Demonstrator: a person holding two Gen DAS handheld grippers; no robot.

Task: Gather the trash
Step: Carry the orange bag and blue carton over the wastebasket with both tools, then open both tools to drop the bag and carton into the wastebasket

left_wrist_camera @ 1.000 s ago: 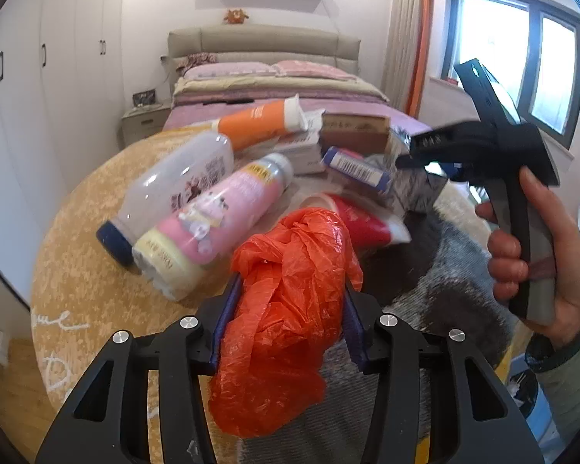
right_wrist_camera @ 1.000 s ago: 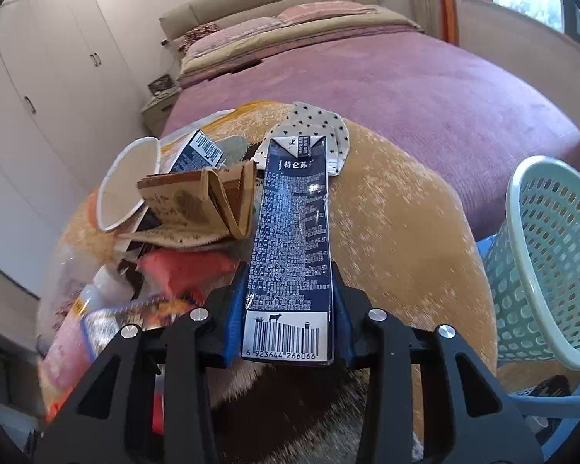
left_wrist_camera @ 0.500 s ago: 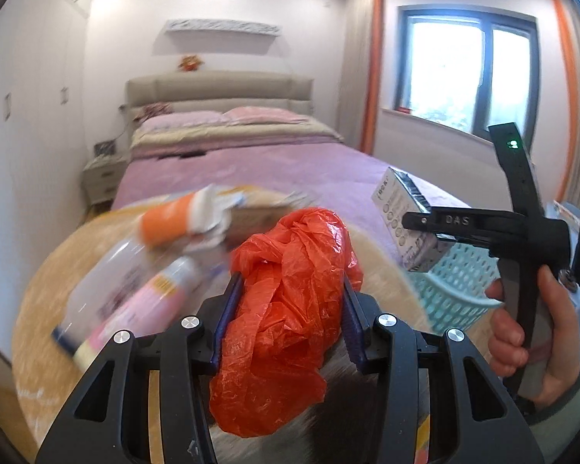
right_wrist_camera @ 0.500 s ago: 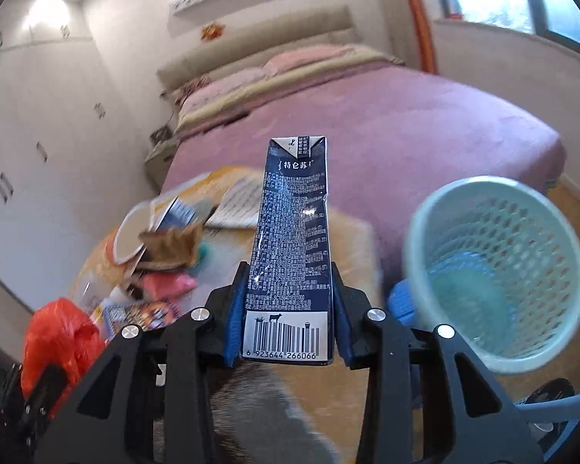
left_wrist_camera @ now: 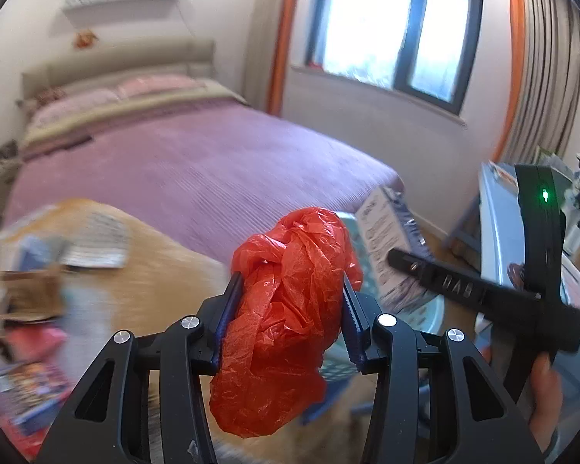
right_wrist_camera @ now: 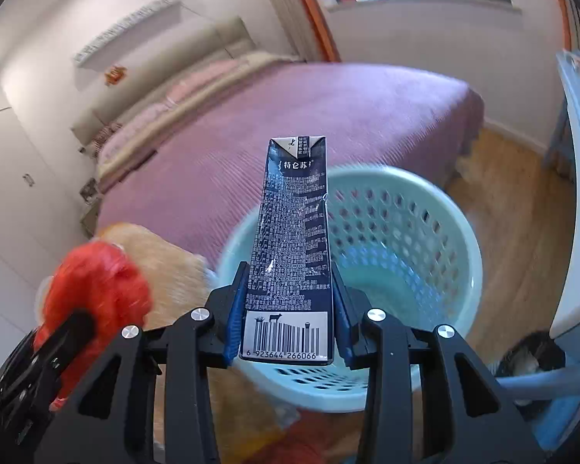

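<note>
Both grippers loaded, carton over the basket

The left gripper [left_wrist_camera: 288,317] is clamped on a crumpled red plastic bag [left_wrist_camera: 286,317], which bulges above and hangs below its blue pads, held near the round orange-topped table [left_wrist_camera: 154,270]. The right gripper [right_wrist_camera: 288,309] pinches a dark blue milk carton [right_wrist_camera: 292,247] by its barcode end, the carton pointing forward above the open mouth of the pale green perforated basket [right_wrist_camera: 406,232] standing on the wood floor beside the purple bed [right_wrist_camera: 290,116]. More blurred litter [left_wrist_camera: 31,297] lies on the table at the left
</note>
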